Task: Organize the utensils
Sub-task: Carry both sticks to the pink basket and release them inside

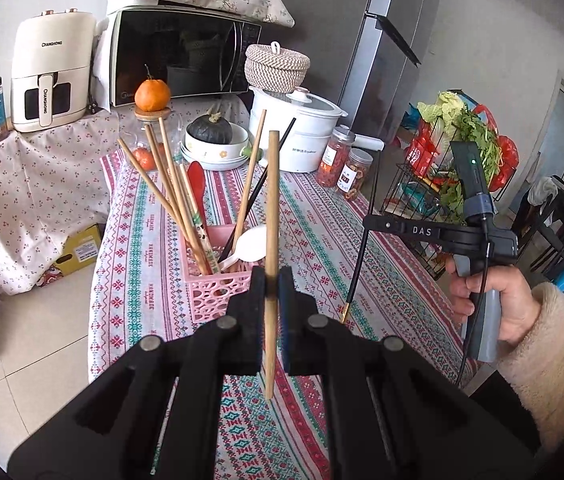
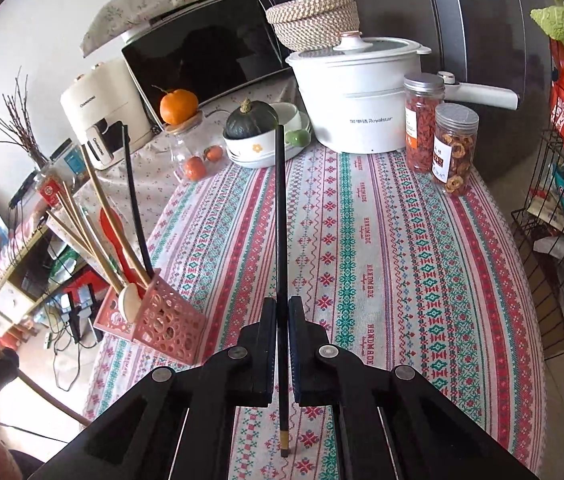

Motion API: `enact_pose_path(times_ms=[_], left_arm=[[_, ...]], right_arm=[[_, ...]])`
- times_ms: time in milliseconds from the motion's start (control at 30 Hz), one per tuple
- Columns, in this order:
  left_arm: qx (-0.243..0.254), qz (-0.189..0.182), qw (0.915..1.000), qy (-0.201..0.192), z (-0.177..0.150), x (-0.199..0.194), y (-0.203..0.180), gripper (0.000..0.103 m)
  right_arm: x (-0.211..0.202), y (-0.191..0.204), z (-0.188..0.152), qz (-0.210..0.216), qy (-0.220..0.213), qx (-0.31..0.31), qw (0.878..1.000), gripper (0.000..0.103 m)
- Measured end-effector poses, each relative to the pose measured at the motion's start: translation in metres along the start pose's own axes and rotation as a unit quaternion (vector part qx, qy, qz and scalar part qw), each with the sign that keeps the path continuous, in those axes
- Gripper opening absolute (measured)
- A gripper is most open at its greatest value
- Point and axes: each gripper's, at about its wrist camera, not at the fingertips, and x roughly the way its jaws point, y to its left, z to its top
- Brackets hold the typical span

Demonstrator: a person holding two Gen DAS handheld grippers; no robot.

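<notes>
A person's left claw [image 1: 272,280] is clamped on a pale wooden chopstick [image 1: 271,216], held near upright above the tabletop [image 1: 313,216], which is spread with a patterned red-and-green cloth. The right claw [image 2: 282,312] is clamped on a black chopstick [image 2: 280,216], its gold-tipped end hanging below the pads; from the left wrist view that same stick [image 1: 357,268] dangles from the claw gripped in the person's right hand [image 1: 493,300], clear of the cloth near the tabletop's right edge. A pink basket [image 1: 218,280] stands near the tabletop's left edge, just beyond the left claw, holding several wooden chopsticks [image 1: 162,184], one black stick, a red spoon [image 1: 197,184] and a white spoon [image 1: 250,244]. Along the far edge sit a white pot [image 2: 353,112], two jars [image 2: 437,132] of dried fruit, a stack of bowls [image 2: 258,144] carrying a dark green squash [image 2: 252,120], and a glass jar topped by an orange [image 2: 178,106]. A woven basket [image 2: 313,18] rests behind the pot. A microwave [image 1: 182,56] and an air fryer [image 1: 52,72] stand on a lower cloth-covered surface beyond the far left corner.
</notes>
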Motion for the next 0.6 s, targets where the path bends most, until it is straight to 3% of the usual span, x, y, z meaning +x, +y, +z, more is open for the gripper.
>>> enact_pose_path(times_ms=[267,600], left_arm=[[-0.008,0.012,0.9987,-0.050,0.018,-0.016,0.004,0.007],[-0.040,0.033,0.9930,-0.106,0.039,-0.027,0.023,0.007]], right_arm=[[-0.057,0.025,-0.001,-0.001,-0.100,-0.054,0.994,0.006],[-0.095,0.049,0.016,0.034,-0.137,-0.100,0.985,0.006]])
